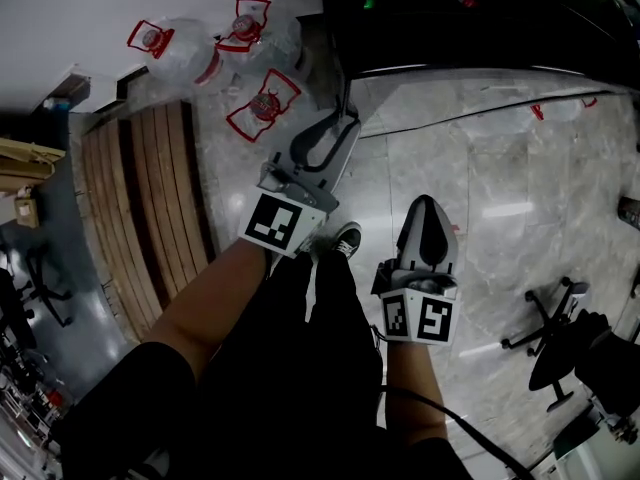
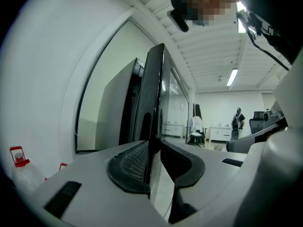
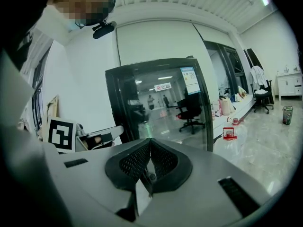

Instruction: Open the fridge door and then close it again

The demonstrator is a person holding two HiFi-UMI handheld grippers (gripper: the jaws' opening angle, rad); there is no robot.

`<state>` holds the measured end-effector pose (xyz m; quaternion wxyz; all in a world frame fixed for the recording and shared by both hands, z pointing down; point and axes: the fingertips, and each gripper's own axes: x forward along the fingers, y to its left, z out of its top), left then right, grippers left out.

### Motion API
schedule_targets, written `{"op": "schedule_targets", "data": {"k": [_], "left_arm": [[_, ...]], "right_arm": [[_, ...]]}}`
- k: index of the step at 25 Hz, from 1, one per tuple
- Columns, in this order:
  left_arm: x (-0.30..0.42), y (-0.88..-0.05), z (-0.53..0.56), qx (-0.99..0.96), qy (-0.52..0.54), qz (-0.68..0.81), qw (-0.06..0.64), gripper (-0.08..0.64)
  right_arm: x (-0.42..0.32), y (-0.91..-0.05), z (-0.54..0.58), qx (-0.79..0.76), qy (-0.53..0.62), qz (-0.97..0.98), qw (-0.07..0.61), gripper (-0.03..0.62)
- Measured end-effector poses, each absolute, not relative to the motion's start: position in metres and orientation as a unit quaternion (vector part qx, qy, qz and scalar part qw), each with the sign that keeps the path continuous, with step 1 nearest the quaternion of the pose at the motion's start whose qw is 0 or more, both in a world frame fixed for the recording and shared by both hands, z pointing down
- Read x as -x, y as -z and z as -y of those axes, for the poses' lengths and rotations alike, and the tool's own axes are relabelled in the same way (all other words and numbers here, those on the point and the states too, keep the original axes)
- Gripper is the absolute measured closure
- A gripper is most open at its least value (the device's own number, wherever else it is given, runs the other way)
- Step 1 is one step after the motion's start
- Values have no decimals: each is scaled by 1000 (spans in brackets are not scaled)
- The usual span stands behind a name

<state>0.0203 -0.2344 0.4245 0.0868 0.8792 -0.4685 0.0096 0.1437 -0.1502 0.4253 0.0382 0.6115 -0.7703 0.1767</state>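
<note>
**Get a Good Hold on the Door Edge**

Looks like the grab-the-door step. Spread apart: the left gripper (image 2: 155,148), with the thin black edge of the fridge door (image 2: 156,89) standing right in line with the gap, not squeezed yet.

Slide the gap over that edge and squeeze softly. Then swing slowly along a round path, never with a straight tug. Push back just as gently to close.

Keep the right gripper (image 3: 149,143) on the near right, out of the way. Pressed together, holding nothing. Mind the water bottles (image 1: 200,53) on the floor at the far left.

Tall black fridge (image 1: 450,18) on the far side, just past the left gripper. Shiny glass front, showing the room like a mirror. Maybe open a crack; hard to tell.
</note>
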Motion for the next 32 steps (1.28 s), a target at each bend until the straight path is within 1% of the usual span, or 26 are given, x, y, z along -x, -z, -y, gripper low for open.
{"op": "schedule_targets", "data": {"k": [7, 13, 20, 22, 24, 32], "left_arm": [[-6, -424, 277, -880, -5, 471, 64, 471], [-5, -426, 278, -876, 0, 476, 85, 469], [4, -425, 261, -857, -3, 507, 89, 473], [7, -423, 248, -855, -2, 509, 94, 502], [7, -417, 232, -856, -2, 508, 97, 551], [3, -353, 170, -864, 6, 495, 92, 552]], "right_arm": [[-145, -434, 172, -613, -179, 768, 49, 577], [-136, -438, 182, -611, -179, 770, 49, 577], [-118, -423, 179, -597, -169, 783, 42, 577], [-115, -418, 177, -594, -166, 786, 40, 577], [-110, -410, 174, -590, -162, 790, 37, 577], [-84, -352, 145, -563, -136, 815, 21, 577]]}}
